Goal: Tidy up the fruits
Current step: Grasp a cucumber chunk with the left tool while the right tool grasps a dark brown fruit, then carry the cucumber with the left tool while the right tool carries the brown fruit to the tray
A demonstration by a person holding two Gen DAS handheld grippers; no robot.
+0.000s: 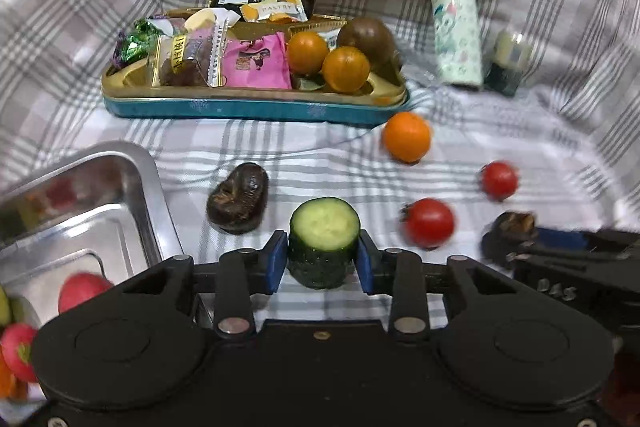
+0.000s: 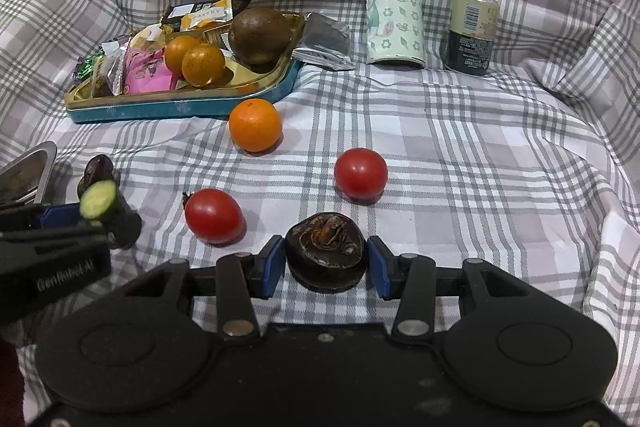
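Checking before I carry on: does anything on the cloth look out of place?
Yes: two oranges and a brown round fruit sit in the teal-and-gold snack tin among wrapped sweets, not with the other produce.

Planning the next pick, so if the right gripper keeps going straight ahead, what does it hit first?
The dark chestnut already sits between the right gripper fingers, so it meets that first. Beyond it, probably the farther tomato, though depth is unclear.

A checked cloth [image 2: 460, 155] is spread under everything and bunched up at the back. On it, a pale patterned flask [image 2: 394, 7] is stood upright with a can [image 2: 472, 33] just to its right, and a silver packet [image 2: 326, 41] is laid between the flask and a teal tin [image 2: 180, 107]. Wrapped snacks [image 1: 224, 55] are piled in the tin's left part.
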